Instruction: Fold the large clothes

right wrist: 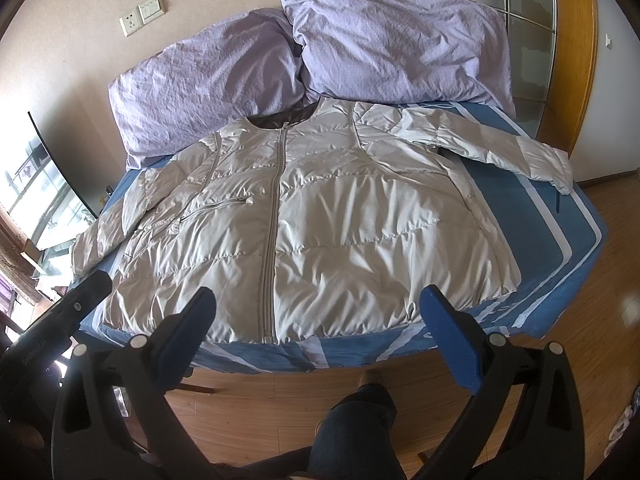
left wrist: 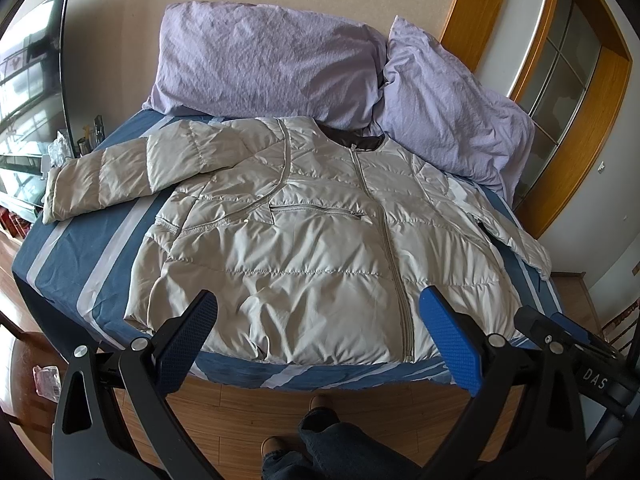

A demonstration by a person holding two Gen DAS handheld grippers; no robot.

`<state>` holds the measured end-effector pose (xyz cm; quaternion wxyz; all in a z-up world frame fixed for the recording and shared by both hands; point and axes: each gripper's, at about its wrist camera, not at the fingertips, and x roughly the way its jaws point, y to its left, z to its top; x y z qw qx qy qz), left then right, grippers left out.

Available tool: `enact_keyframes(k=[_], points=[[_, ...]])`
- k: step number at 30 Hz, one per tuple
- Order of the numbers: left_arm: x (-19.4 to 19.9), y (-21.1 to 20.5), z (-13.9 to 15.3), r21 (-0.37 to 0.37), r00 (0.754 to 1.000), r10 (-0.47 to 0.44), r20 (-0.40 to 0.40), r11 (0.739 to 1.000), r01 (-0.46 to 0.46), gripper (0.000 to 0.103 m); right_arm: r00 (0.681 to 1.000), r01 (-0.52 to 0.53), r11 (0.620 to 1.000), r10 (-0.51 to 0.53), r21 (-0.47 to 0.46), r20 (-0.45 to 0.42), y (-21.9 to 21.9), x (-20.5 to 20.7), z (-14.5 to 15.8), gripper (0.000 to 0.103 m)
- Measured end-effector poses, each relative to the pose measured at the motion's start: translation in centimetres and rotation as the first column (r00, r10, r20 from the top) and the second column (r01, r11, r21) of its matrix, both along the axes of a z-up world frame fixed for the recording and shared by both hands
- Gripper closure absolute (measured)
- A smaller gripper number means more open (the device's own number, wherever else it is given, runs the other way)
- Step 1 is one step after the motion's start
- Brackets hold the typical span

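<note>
A: We note the jacket point(left wrist: 304, 236) lies flat, front up and zipped, on the bed point(left wrist: 80, 276); collar at 12 o'clock against the pillows point(left wrist: 272, 52), hem at 6 o'clock nearest us. Long axis runs 12–6 along the zipper.

B: Both grippers hover short of the hem, touching nothing. Left gripper point(left wrist: 318, 340) spread wide, empty; right gripper point(right wrist: 318, 340) likewise released.

A: Sleeves splay to 9–10 and 2–3 o'clock. We judge the left gripper nearer the 9 o'clock sleeve point(left wrist: 120, 172), the right nearer the other sleeve point(right wrist: 508, 152).

B: Containers: none seen. Next move likely a sleeve folded inward
</note>
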<state>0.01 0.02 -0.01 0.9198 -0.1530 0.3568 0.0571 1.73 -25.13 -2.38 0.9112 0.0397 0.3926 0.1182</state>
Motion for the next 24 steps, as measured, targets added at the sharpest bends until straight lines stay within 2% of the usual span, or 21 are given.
enact_keyframes(k=[24], points=[[0.8,-0.1,0.0,-0.005,1.0,-0.005,-0.005,1.0,0.005,0.001,1.0,0.01,1.0,-0.01,0.0,-0.009,-0.5,1.1,0.2,0.002]])
